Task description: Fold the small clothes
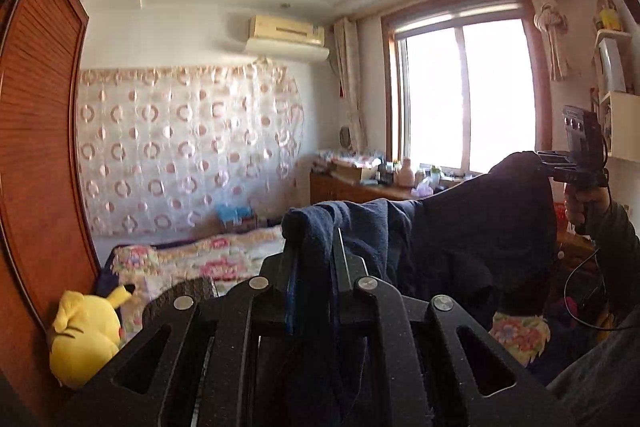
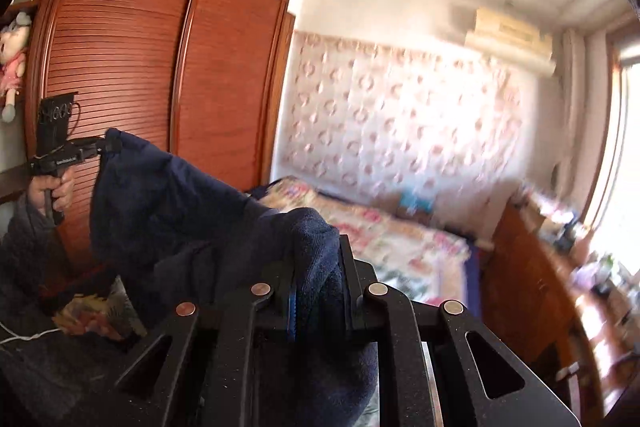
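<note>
A dark navy garment (image 1: 448, 239) hangs stretched in the air between my two grippers. My left gripper (image 1: 314, 227) is shut on one corner of it; cloth drapes over its fingers. In the left wrist view my right gripper (image 1: 538, 157) pinches the other corner at the far right, held by a hand. My right gripper (image 2: 318, 227) is shut on the garment (image 2: 172, 199) too. In the right wrist view my left gripper (image 2: 108, 143) pinches the far corner at the left. Both are raised above the bed.
A bed with a floral quilt (image 1: 208, 255) lies below. A yellow plush toy (image 1: 86, 337) sits by the wooden wardrobe (image 2: 168, 75). A cluttered wooden dresser (image 1: 360, 183) stands under the window (image 1: 464, 95). A patterned curtain (image 1: 180, 147) covers the back wall.
</note>
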Demonstrator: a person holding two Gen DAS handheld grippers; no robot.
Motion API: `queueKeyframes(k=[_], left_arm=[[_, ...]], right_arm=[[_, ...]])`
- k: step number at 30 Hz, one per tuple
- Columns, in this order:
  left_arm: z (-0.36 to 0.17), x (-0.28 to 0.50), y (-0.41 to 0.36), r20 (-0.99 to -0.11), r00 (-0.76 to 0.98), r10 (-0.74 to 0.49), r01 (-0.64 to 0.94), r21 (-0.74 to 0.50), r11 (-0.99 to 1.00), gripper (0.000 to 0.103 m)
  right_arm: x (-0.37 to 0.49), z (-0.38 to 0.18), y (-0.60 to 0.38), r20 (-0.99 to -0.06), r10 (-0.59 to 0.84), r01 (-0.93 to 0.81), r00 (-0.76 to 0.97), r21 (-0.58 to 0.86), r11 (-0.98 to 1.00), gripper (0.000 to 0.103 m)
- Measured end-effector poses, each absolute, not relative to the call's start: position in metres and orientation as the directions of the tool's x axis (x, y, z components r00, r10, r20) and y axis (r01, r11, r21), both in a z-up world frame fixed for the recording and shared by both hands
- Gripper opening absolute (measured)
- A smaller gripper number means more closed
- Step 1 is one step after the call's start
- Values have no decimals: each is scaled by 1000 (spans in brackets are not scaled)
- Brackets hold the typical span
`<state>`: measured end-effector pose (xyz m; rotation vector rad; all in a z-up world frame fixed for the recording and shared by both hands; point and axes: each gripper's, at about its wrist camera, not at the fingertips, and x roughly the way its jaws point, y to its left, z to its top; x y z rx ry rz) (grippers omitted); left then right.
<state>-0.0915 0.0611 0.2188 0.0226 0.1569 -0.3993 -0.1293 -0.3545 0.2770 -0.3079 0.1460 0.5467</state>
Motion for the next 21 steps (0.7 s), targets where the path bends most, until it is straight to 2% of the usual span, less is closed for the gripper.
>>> queueKeyframes(k=[6,10,15,18,19,20,21], left_arm=[[235,-73,74,-116,923,-367,366,-25,930,13],[208,-18,77,-165,929,-331,330,-37,943,13],[127,90,74,-320,913,-251,251,-42,967,13],[63,159,72,-433,883,-179,188,-21,982,18],[43,177,73,-479,865,-151,161,-19,987,21],[25,191,72,-522,840,-144,154,-24,988,21],[2,204,74,-563,811,-157,163,-41,986,22]], right_arm=[[-133,304,-368,-167,437,-468,884,-281,838,15],[-93,285,-360,-240,390,-447,889,-270,853,15],[10,219,-344,-404,308,-424,861,-237,874,16],[84,161,-332,-492,272,-398,827,-170,902,18],[105,142,-328,-523,257,-384,813,-150,911,23],[126,123,-324,-558,230,-361,797,-135,923,35],[144,100,-323,-597,197,-330,777,-121,936,39]])
